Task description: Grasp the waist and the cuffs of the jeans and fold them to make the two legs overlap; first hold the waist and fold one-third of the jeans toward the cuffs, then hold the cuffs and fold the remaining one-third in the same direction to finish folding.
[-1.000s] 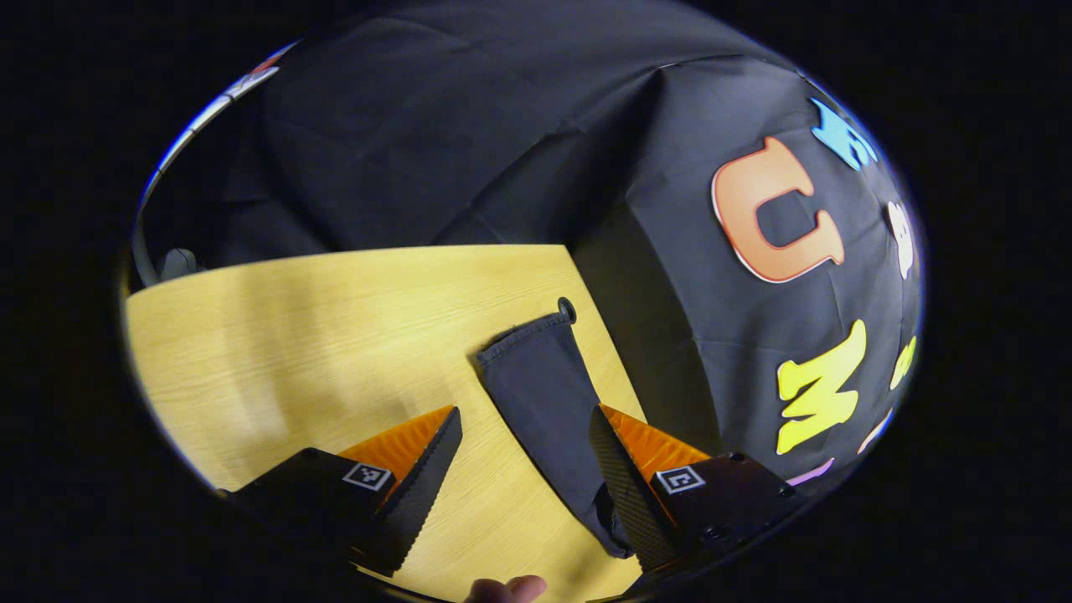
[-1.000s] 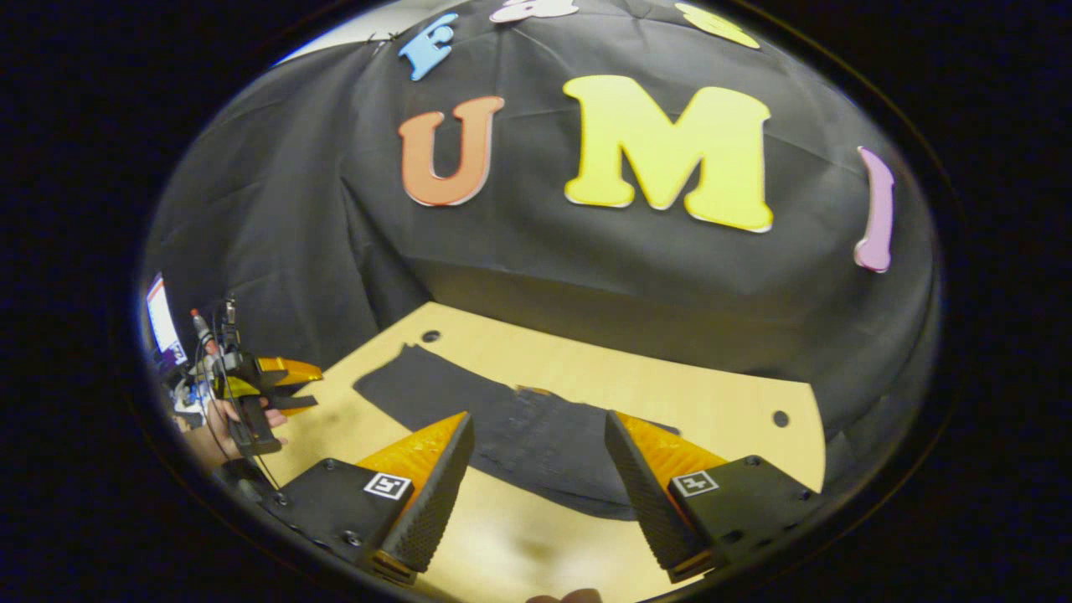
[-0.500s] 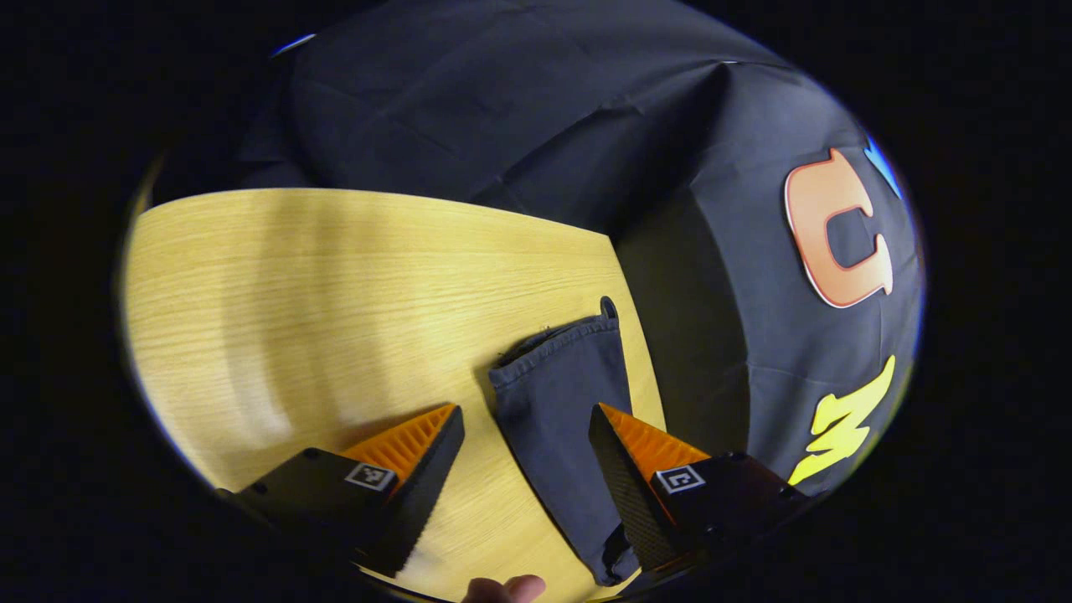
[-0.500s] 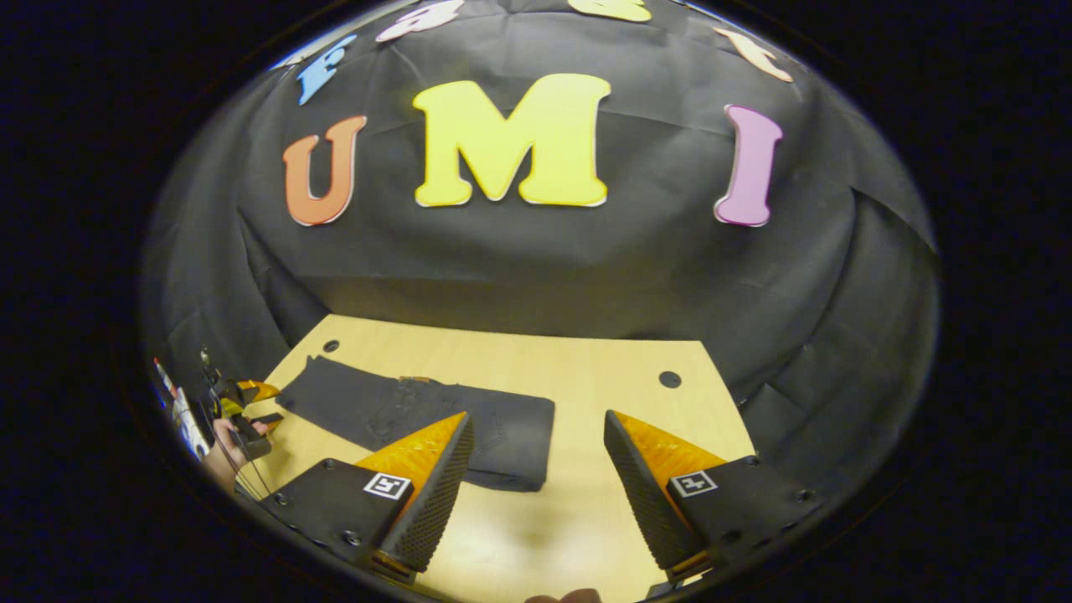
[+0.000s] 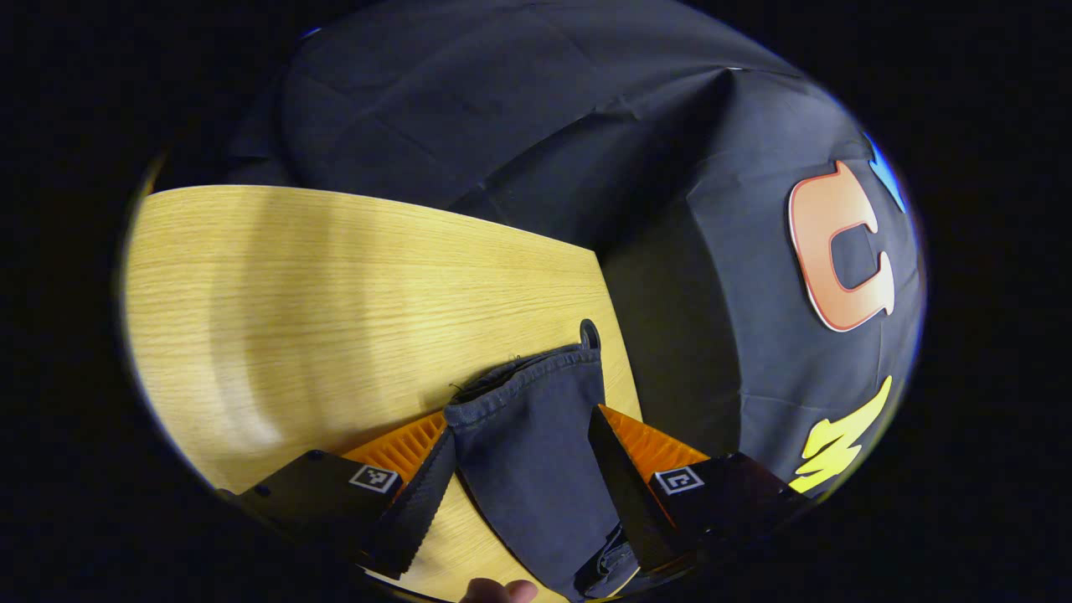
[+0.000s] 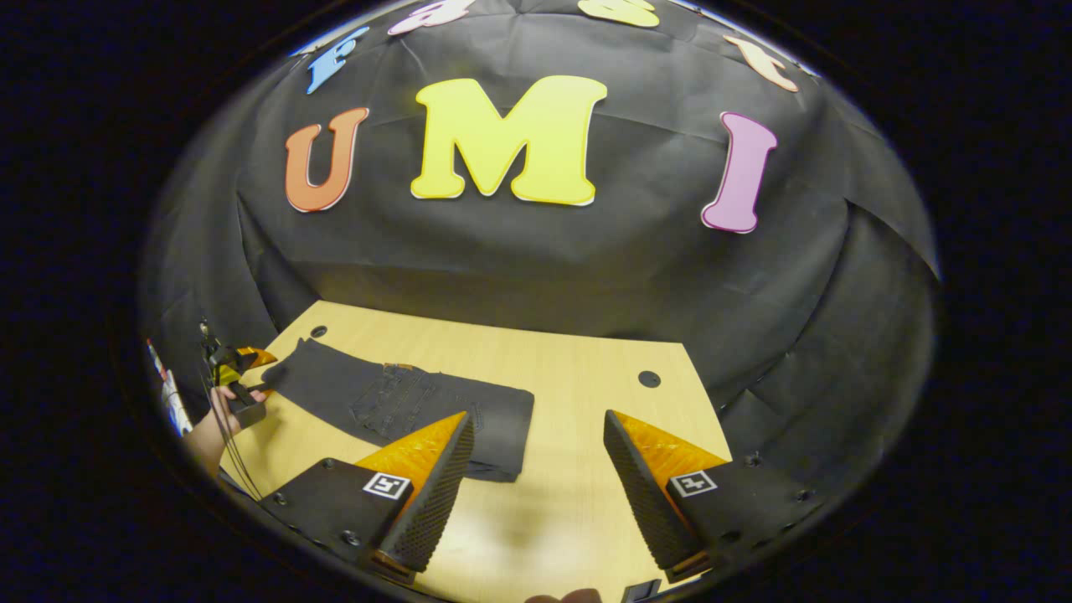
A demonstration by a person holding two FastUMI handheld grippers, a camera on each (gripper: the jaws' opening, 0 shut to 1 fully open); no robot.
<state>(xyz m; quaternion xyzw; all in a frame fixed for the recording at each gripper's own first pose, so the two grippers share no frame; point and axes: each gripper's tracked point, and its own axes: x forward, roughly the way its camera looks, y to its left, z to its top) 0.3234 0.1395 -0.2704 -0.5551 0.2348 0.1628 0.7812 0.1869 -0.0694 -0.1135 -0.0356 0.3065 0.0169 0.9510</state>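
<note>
Both legs' cuffs sit between the wide left gripper (right gripper wide too).

Left gripper small, far — its jaws perhaps on jeans.

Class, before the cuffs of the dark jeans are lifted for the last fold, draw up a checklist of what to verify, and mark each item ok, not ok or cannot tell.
1. Waist third of the dark denim jeans already folded over: ok.
2. Cuff end lies between the left gripper fingers: ok.
3. Left gripper closed on the cuffs: not ok, fingers apart.
4. Both cuff layers stacked for one grasp: cannot tell.
5. Right gripper off the cloth: ok, open above the light wooden table.
6. Bare table beside the folded end: ok.
</note>
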